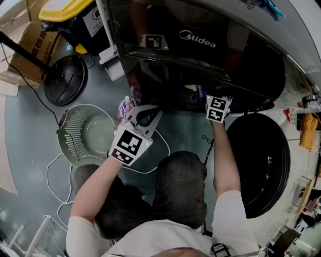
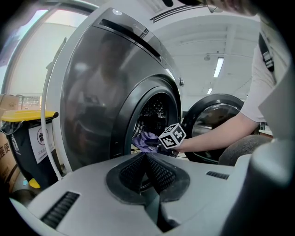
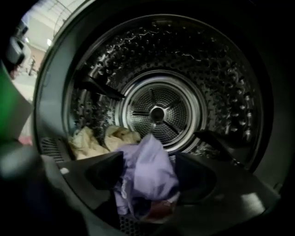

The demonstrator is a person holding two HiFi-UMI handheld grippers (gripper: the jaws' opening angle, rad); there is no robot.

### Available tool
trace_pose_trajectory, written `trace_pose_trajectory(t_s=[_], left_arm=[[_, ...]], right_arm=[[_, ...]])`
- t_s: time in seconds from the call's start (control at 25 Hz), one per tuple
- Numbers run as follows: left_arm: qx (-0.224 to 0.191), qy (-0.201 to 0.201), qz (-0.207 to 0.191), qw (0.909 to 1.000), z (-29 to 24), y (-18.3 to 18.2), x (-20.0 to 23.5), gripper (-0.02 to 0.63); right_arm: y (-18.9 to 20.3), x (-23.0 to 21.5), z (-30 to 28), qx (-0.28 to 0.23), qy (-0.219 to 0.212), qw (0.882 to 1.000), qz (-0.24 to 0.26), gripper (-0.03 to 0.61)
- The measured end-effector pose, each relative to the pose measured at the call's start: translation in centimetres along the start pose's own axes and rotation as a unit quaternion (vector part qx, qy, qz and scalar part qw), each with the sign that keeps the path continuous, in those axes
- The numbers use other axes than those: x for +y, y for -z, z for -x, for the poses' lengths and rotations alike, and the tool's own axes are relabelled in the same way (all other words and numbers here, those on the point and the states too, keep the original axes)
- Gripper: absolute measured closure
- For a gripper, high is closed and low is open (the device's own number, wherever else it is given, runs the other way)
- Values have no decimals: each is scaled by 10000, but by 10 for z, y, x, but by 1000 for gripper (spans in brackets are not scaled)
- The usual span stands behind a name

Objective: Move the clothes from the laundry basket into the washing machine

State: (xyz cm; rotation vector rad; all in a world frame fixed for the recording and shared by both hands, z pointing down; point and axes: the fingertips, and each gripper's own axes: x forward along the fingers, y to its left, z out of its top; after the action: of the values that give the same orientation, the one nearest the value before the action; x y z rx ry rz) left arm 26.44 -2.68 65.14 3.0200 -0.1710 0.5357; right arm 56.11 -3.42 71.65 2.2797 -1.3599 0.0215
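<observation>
My right gripper reaches into the mouth of the washing machine, with a bunched purple garment filling the gap between its two pads. Behind it a pale yellow cloth lies on the floor of the steel drum. In the left gripper view the purple garment sits at the drum opening beside the right gripper's marker cube. My left gripper hovers shut and empty in front of the machine, beside the white laundry basket, which looks empty.
The round machine door stands swung open to the right. A yellow-lidded bin, a cardboard box and a black round base stand at the left. A white cable loops on the floor by the person's knees.
</observation>
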Motion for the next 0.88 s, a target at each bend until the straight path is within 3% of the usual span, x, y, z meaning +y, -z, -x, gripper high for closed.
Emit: trace_pose_trajectory(t_s=[0.12, 0.36, 0.72, 0.88], left_arm=[[-60, 8, 12, 10000, 1, -3, 1, 607], [-111, 65, 56, 9999, -1, -5, -2, 607], [-168, 205, 23, 9996, -4, -9, -8, 607], [-139, 155, 29, 9998, -3, -7, -5, 607]], right_arm=[[-1, 15, 13, 24, -373, 9993, 52, 174], [7, 38, 38, 42, -667, 9975, 216, 172], [54, 23, 30, 745, -248, 9957, 497, 172], [60, 1, 23, 912, 252, 9941, 524, 175]])
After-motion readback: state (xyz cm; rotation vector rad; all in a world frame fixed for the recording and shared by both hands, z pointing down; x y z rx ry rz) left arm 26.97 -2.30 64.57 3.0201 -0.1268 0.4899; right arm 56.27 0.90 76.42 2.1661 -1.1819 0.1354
